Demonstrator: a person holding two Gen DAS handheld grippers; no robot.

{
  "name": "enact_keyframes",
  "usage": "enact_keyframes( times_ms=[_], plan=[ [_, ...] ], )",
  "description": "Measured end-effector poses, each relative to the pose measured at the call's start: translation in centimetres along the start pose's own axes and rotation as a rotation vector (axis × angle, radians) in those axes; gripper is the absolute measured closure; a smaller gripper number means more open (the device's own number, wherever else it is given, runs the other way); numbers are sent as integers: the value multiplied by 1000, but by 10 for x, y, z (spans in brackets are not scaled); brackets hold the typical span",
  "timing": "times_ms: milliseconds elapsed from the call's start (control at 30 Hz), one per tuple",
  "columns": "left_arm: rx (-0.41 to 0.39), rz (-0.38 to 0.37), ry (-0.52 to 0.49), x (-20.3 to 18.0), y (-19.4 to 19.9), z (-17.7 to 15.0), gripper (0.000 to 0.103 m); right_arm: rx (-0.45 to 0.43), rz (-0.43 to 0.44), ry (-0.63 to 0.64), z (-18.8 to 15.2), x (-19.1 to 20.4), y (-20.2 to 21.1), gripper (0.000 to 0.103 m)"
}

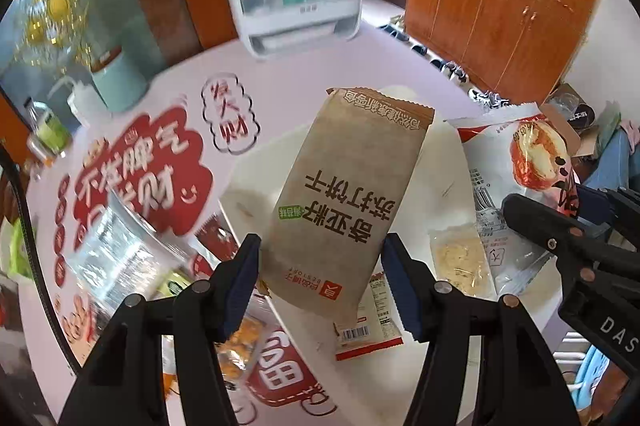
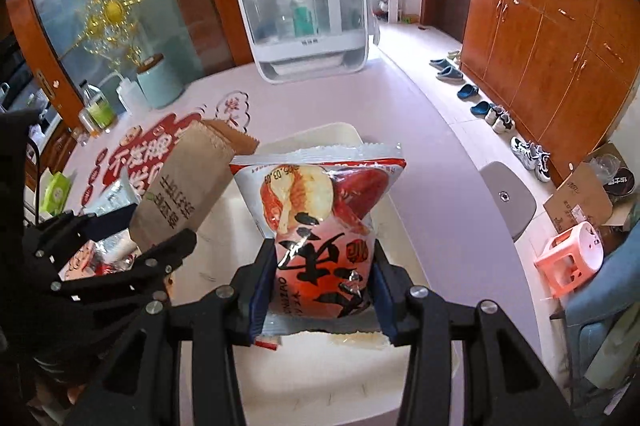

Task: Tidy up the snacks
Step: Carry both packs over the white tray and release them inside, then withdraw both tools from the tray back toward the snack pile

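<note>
two grippers (image 1: 320,282) (image 2: 324,286), perhaps seven snack packets (image 1: 344,201), one tray (image 1: 448,177).

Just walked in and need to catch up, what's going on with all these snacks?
A person is sorting snacks with a gripper in each hand. The left gripper holds a brown cracker packet, and the right gripper holds a red and white snack bag. Both are above a white tray on the table. More packets lie on the tray and beside it.
</note>
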State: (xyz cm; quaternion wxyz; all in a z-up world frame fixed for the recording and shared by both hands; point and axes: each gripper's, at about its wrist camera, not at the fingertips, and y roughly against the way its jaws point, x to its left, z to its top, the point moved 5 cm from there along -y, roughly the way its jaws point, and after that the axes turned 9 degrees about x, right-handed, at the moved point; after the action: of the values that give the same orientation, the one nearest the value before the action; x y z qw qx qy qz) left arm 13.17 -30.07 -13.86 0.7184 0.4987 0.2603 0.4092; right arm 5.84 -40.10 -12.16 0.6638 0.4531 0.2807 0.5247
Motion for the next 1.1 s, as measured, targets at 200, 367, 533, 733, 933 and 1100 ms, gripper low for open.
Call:
enact_keyframes(
  times_ms=[200, 367, 533, 733, 933, 1100],
  plan=[
    [40, -17, 43, 4, -19, -4, 7, 101, 10, -26, 1, -13, -36, 56],
    [39, 5, 36, 7, -19, -13, 7, 158, 33, -44, -11, -20, -51, 38],
    [37, 4, 40, 10, -16, -27, 7, 182, 34, -72, -24, -23, -56, 33],
    [-24, 13, 32, 15, 0, -48, 7, 209, 41, -84, -39, -17, -56, 33],
    [-56, 20, 33, 27, 25, -65, 7, 217, 51, -87, -51, -4, -51, 33],
    [-43, 63, 91, 59, 44, -80, 7, 215, 57, -97, -57, 10, -46, 33]
  ],
)
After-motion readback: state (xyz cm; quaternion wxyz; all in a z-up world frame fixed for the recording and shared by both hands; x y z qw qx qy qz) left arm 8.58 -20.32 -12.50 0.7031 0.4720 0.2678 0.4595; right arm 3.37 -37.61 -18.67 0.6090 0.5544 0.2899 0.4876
